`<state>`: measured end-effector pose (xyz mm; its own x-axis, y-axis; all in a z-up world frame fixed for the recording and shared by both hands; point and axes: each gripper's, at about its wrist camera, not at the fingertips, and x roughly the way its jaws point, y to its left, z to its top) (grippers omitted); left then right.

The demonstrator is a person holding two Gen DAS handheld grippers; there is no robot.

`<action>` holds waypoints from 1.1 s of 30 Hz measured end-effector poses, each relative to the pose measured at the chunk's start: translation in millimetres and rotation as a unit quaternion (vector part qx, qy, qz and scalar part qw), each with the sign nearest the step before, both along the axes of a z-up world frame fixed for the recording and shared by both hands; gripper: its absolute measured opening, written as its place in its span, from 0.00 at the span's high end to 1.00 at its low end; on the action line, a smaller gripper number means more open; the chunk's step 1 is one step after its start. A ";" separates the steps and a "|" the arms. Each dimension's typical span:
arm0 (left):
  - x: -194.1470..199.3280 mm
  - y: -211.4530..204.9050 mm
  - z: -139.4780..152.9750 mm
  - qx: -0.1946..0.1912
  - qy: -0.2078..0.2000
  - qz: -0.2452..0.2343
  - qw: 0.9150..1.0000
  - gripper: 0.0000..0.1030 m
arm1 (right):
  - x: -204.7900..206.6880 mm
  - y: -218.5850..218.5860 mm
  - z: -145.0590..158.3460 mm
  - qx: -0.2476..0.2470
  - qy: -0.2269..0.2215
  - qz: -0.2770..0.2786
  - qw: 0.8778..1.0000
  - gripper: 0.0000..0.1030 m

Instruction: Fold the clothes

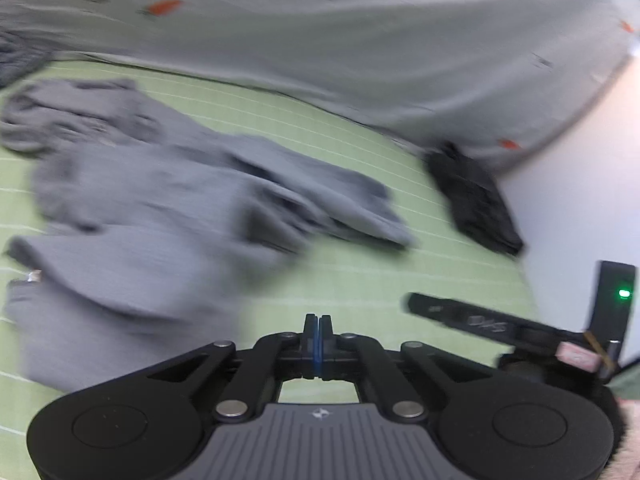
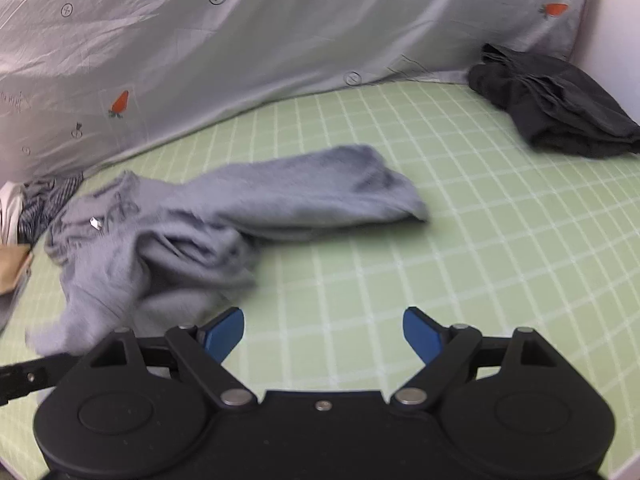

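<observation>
A crumpled grey garment lies on the green checked sheet, one sleeve stretched to the right. In the right wrist view the same grey garment sits left of centre, its sleeve pointing right. My left gripper is shut with nothing between its fingers, just right of the garment's lower edge. My right gripper hangs open above bare sheet, with the garment's hem beside its left finger. The other gripper's black body shows at the lower right of the left wrist view, blurred by motion.
A dark bundled garment lies at the far right near a white wall. A grey quilt with carrot prints runs along the back. Striped fabric and a brown item sit at the left edge.
</observation>
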<state>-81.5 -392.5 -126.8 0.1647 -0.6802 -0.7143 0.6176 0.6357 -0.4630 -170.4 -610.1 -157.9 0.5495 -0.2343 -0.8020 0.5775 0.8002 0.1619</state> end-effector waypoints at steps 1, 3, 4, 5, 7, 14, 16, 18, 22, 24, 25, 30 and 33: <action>-12.4 -9.6 -0.8 0.004 -0.006 -0.016 1.000 1.00 | -10.0 -2.4 -1.1 0.001 0.002 -0.001 1.000 0.15; -35.4 -26.4 -2.7 0.018 -0.020 -0.040 0.999 1.00 | -26.4 -8.4 -3.9 0.006 0.006 -0.005 1.000 0.15; -43.5 -30.5 -4.0 0.029 -0.026 -0.041 0.998 1.00 | -32.7 -11.0 -5.3 0.010 0.008 -0.008 1.000 0.15; -48.9 -30.6 -6.0 0.037 -0.028 -0.036 0.998 1.00 | -38.9 -13.6 -6.7 0.013 0.009 -0.011 1.000 0.15; -51.4 -19.1 -9.0 0.050 -0.027 -0.010 0.998 0.97 | -47.7 -18.2 -9.4 0.020 0.008 -0.015 1.000 0.15; -27.9 51.9 -8.3 0.096 -0.021 0.127 0.987 0.90 | -27.6 3.5 -16.8 0.056 -0.009 0.018 0.998 0.15; -16.2 73.7 -6.7 0.108 -0.019 0.160 0.981 0.89 | -8.6 22.3 -15.5 0.065 -0.024 0.045 0.997 0.16; -4.6 94.7 -3.7 0.113 -0.019 0.183 0.976 0.89 | 11.7 41.7 -12.9 0.075 -0.045 0.073 0.994 0.23; 19.4 132.9 2.7 0.121 -0.025 0.220 0.968 0.87 | 57.1 75.3 -9.1 0.115 -0.096 0.125 0.981 0.62; 31.6 151.0 6.0 0.123 -0.030 0.235 0.964 0.86 | 82.5 87.5 -12.5 0.120 -0.094 0.124 0.980 0.61; 37.7 160.0 7.6 0.124 -0.032 0.243 0.961 0.83 | 95.3 93.5 -14.3 0.122 -0.093 0.124 0.980 0.60; 68.9 202.4 14.0 0.129 -0.041 0.279 0.951 0.82 | 145.6 108.5 -35.0 0.120 -0.055 0.084 0.988 0.34; 90.1 212.7 10.3 0.124 -0.028 0.287 0.949 0.82 | 157.0 107.8 -51.5 0.138 -0.043 0.068 0.987 0.43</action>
<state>8.6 -179.8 -116.5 0.5002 -0.2787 -0.8198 0.1556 0.9603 -0.2316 -13.4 -502.3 -209.4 0.6303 0.0662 -0.7735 0.4426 0.7880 0.4281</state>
